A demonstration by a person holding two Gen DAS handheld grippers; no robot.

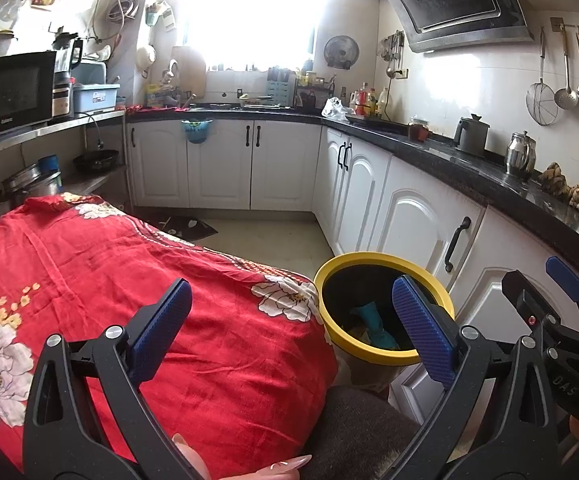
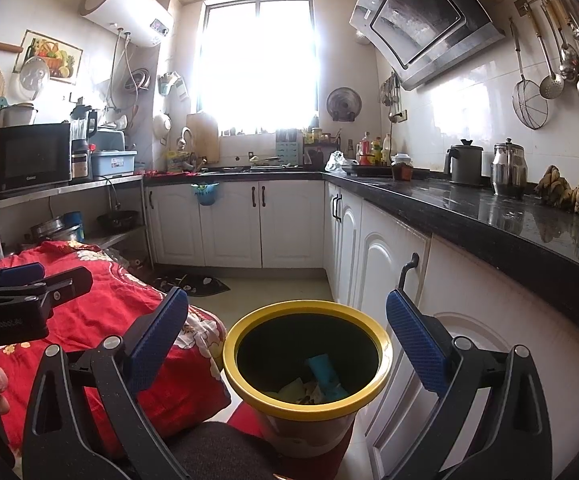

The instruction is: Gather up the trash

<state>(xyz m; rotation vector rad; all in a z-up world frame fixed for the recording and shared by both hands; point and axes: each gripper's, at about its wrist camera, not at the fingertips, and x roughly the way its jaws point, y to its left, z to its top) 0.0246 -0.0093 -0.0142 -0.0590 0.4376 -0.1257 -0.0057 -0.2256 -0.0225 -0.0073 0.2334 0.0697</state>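
Note:
A yellow-rimmed trash bin stands on the floor beside the white cabinets, also low right in the left wrist view as the bin. Inside lie a teal wrapper and pale crumpled scraps; the wrapper shows in the left view too. My right gripper hangs open above the bin with nothing between its blue pads. My left gripper is open and empty over the edge of the red floral cloth. The right gripper appears at the right edge of the left view.
The red floral cloth covers a table at left. White cabinets under a black countertop run along the right and back. A dark mat lies on the floor. A grey seat cushion is below the grippers. Shelves with a microwave stand left.

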